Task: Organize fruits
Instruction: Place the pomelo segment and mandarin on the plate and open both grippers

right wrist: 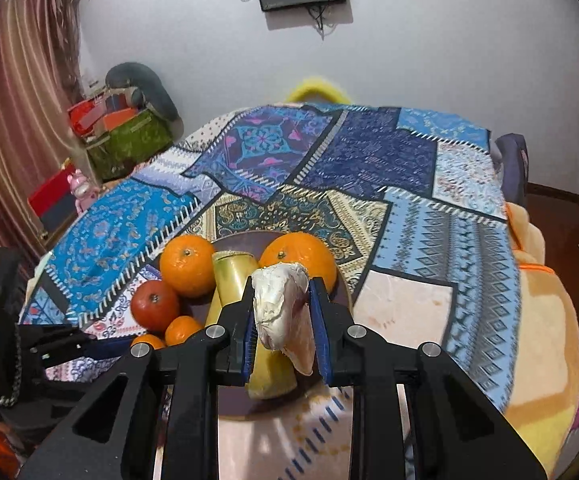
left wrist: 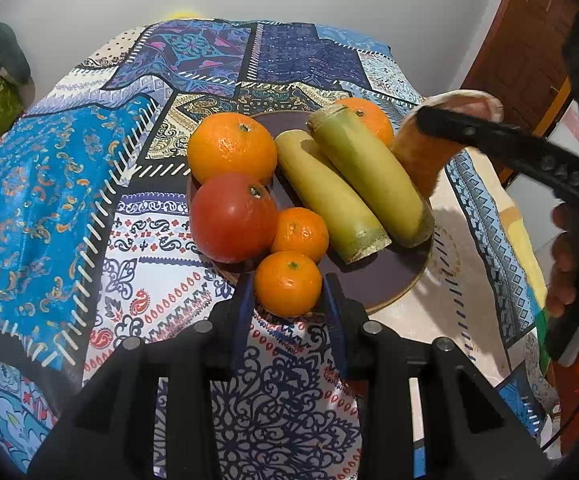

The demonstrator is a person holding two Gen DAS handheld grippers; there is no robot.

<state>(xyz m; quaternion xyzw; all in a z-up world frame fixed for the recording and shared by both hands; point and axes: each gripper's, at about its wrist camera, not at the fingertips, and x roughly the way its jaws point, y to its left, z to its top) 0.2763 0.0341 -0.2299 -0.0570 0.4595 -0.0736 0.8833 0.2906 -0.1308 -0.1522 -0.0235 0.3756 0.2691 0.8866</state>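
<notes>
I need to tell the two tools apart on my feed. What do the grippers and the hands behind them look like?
Both look alike: the left gripper and right gripper have black angular plastic linkages with silver round pins and blue ribbed pads on the fingers. The right gripper's side bears embossed digits. The bare right hand shows beside an orange garment.

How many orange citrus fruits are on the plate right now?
4. A large orange at the back left, another orange behind the banana-like pieces, a small mandarin mid-plate, and a mandarin between the left hand-held gripper fingers. Others may be hidden.
</notes>
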